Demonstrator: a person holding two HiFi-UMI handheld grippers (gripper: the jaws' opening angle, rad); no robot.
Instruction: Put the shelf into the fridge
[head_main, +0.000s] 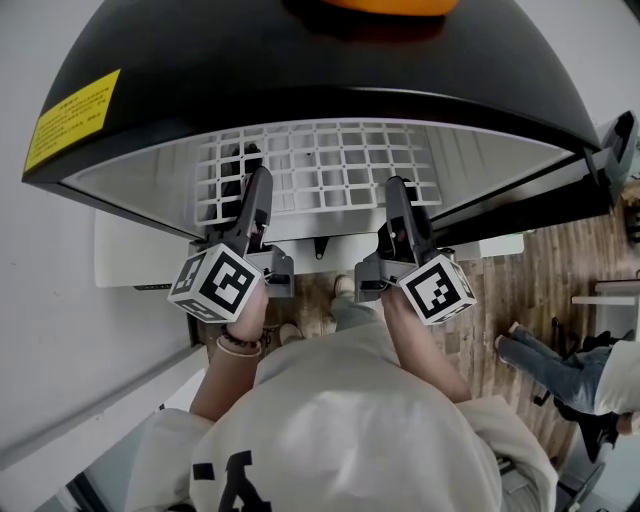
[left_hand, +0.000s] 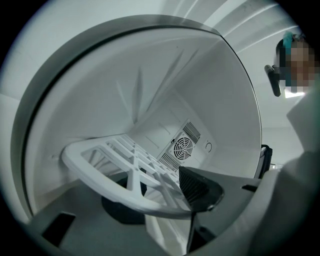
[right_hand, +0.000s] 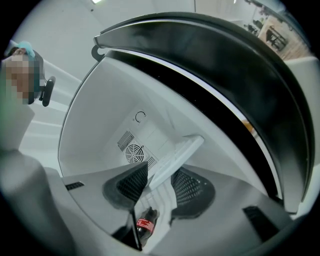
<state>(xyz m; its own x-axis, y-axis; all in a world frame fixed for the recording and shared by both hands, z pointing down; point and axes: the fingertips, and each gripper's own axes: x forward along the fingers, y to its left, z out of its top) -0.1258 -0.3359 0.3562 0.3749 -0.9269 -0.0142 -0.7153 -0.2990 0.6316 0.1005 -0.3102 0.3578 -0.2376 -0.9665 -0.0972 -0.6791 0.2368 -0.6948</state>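
Most of the shelf (head_main: 330, 165) sat inside the fridge (head_main: 300, 60), left gripper (head_main: 257, 185) and right gripper (head_main: 397, 190) clamping its front edge; final seating seemingly remained.

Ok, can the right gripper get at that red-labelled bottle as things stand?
Probably not. The right gripper is clamped on the edge of the white shelf, and the bottle appears to lie below that shelf. It would likely have to let go first.
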